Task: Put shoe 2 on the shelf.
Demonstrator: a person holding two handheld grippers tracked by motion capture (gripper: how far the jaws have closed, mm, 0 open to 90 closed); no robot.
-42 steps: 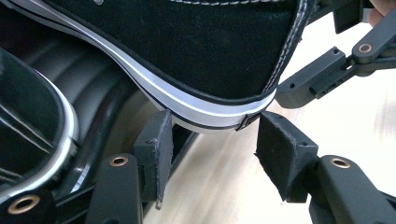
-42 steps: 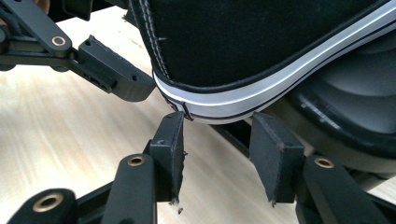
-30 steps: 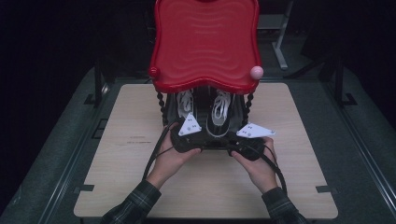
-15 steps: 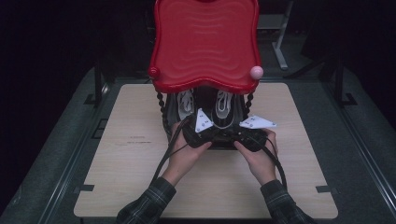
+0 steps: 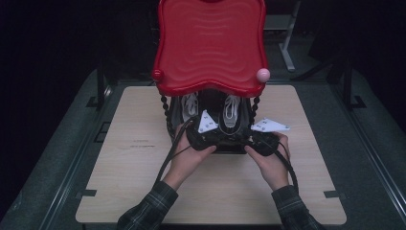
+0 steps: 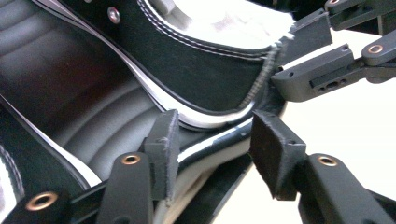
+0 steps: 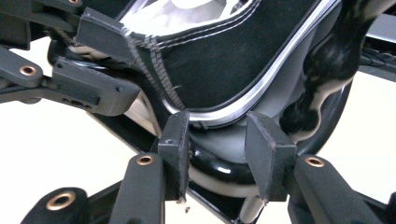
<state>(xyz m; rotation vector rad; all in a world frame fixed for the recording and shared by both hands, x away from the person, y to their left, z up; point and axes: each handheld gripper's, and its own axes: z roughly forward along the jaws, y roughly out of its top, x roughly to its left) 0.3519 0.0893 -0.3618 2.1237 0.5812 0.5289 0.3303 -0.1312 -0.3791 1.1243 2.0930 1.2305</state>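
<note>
Two black suede sneakers (image 5: 231,112) with white stitching, white laces and glossy rubber soles sit on the lower tier of a glossy red, wavy-edged rack (image 5: 210,43) with beaded black posts, on the pale wooden table (image 5: 119,158). Left gripper (image 6: 212,149) and right gripper (image 7: 215,149) each stand parted, felt-padded jaws straddling one shoe's heel, gripping nothing.

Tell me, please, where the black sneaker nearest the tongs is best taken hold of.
Grip the black sneaker by its heel collar from the person's side: the heel faces outward at the shelf's front edge, and its thin upright rim fits between the jaws, while the red top blocks approach from above.
</note>
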